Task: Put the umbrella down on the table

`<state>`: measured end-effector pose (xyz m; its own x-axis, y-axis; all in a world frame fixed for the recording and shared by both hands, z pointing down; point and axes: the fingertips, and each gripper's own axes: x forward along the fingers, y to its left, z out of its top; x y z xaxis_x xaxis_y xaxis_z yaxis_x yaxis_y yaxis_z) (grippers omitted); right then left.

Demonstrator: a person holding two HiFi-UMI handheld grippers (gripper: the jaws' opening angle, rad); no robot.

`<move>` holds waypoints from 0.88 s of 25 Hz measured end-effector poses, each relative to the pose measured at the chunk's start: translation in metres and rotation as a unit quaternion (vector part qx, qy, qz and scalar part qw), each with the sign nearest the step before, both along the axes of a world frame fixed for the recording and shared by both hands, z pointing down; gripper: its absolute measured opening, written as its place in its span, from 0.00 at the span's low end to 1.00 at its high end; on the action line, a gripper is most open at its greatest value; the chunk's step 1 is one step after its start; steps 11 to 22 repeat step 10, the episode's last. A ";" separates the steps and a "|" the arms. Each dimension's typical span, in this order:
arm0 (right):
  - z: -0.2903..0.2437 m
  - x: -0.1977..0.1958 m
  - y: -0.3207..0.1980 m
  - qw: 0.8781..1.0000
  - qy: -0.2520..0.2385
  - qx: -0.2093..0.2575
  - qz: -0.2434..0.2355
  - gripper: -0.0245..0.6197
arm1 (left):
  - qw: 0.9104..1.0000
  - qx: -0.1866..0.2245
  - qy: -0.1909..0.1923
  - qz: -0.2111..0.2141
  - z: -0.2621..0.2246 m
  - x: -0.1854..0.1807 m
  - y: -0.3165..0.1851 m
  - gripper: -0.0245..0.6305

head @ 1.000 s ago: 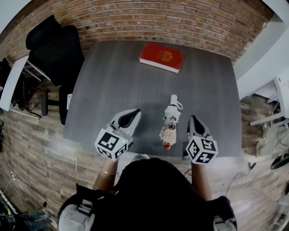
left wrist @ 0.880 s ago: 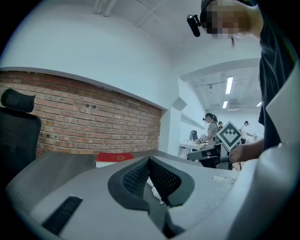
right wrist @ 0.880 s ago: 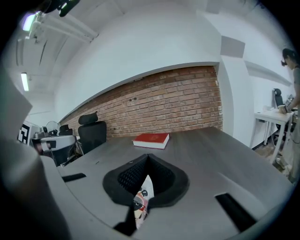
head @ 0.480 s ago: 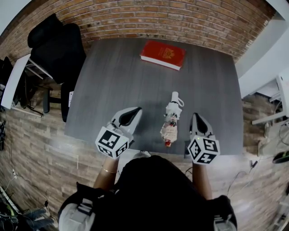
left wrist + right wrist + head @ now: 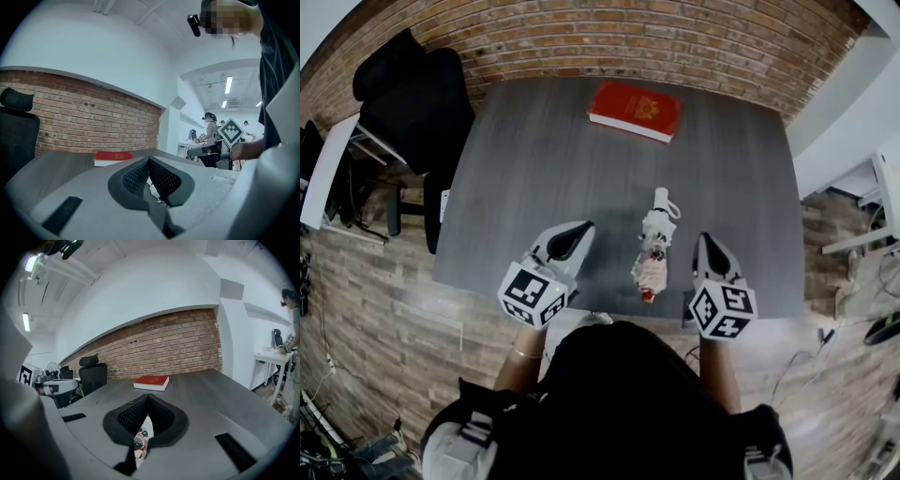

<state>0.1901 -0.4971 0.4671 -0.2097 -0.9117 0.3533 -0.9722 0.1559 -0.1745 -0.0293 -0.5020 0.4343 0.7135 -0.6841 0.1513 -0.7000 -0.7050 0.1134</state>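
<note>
A folded white umbrella (image 5: 653, 255) with a printed pattern lies flat on the dark grey table (image 5: 534, 169), white handle toward the far side, red tip near the front edge. My left gripper (image 5: 578, 229) hovers to its left and my right gripper (image 5: 703, 240) to its right; neither touches it. In the left gripper view the jaws (image 5: 149, 159) meet at the tips, and a sliver of the umbrella (image 5: 154, 190) shows through the slit below. The right gripper (image 5: 147, 396) is shut too, with the umbrella's print (image 5: 140, 439) seen beyond its slit.
A red book (image 5: 635, 111) lies at the table's far edge by the brick wall; it also shows as the book (image 5: 112, 157) and the book (image 5: 151, 382) in both gripper views. A black office chair (image 5: 412, 98) stands left of the table. White desks stand at right.
</note>
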 end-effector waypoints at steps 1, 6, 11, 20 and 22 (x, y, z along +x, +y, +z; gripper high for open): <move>0.001 0.000 0.000 1.000 0.000 -0.001 0.000 0.03 | 1.000 -0.001 0.000 0.001 0.001 0.000 0.000 0.03; 0.003 -0.002 0.000 1.000 0.001 -0.005 0.001 0.03 | 1.000 -0.001 -0.001 0.002 0.002 -0.001 -0.001 0.03; 0.005 -0.004 0.000 1.000 -0.001 -0.006 0.002 0.03 | 1.000 -0.001 -0.001 0.002 0.002 -0.004 -0.001 0.03; 0.005 -0.004 0.000 1.000 -0.001 -0.006 0.002 0.03 | 1.000 -0.001 -0.001 0.002 0.002 -0.004 -0.001 0.03; 0.005 -0.004 0.000 1.000 -0.001 -0.006 0.002 0.03 | 1.000 -0.001 -0.001 0.002 0.002 -0.004 -0.001 0.03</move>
